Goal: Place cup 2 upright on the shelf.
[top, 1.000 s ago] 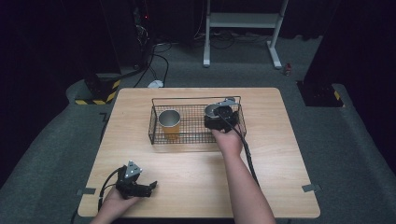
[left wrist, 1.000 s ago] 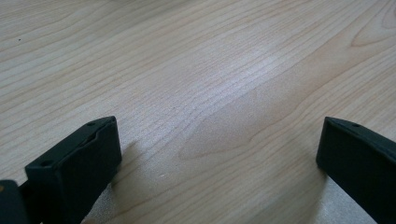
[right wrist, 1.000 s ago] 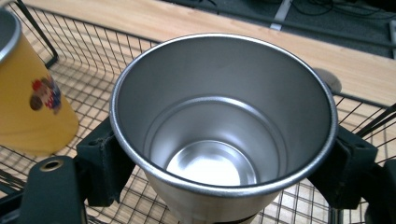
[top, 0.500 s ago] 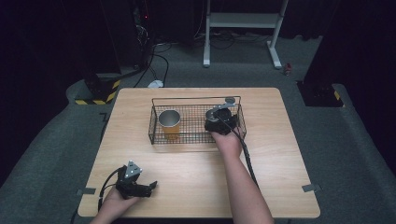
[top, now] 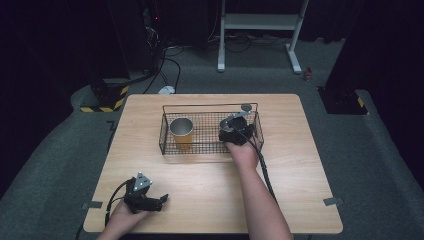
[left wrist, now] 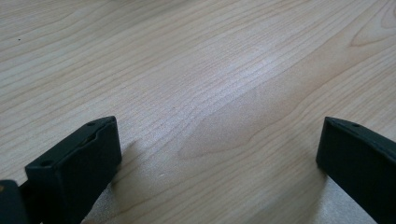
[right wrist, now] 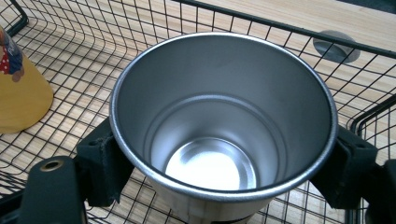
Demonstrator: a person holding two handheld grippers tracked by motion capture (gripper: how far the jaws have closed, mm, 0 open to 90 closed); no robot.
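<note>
left gripper: we log it resting low on the bench at the near left corner, fingers spread wide over bare wood. yellow cup: upright in the left part of the wire basket. steel cup: upright in the basket's right part, well apart from the yellow one. right gripper: its fingers clamp the steel cup on both sides.

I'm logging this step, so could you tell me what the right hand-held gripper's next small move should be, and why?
Probably open the jaws and let go. The right hand-held gripper clamps the steel cup upright inside the wire basket, beside the yellow cup. Whether its base touches the mesh is hidden, so ease down first.
</note>
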